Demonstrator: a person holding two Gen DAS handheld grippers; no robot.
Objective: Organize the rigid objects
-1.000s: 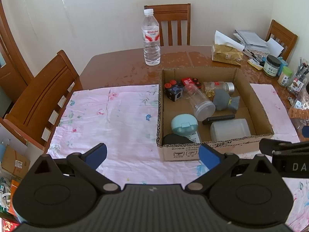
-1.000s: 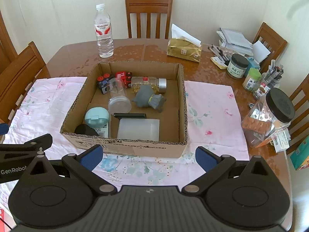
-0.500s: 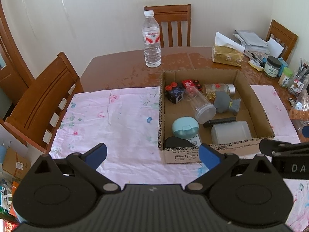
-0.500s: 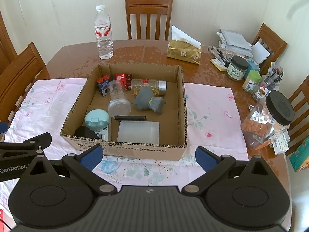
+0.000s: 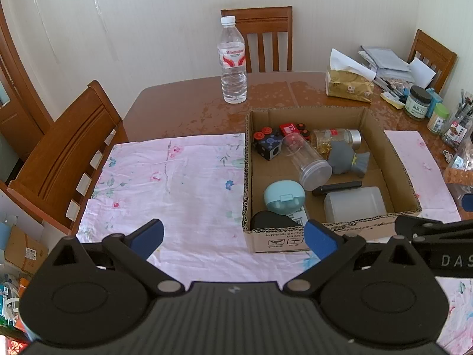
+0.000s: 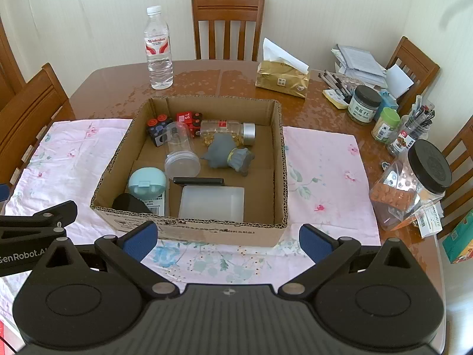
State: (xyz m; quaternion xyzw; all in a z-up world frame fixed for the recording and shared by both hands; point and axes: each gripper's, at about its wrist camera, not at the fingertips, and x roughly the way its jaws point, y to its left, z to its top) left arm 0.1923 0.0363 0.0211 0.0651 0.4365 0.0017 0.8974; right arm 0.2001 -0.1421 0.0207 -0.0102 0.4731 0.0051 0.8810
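Cardboard box slightly farther; black-lidded jar right-view only, perhaps.

So the cardboard box sits open-topped on the pink floral cloth, and everything's lying loose inside. Back row: a black cube with red knobs, a red block, and an amber-filled bottle on its side. A clear jar lies tipped next to a grey figurine. Up front: mint round case, black bar, frosted tub, and something black (half hidden) in the corner.
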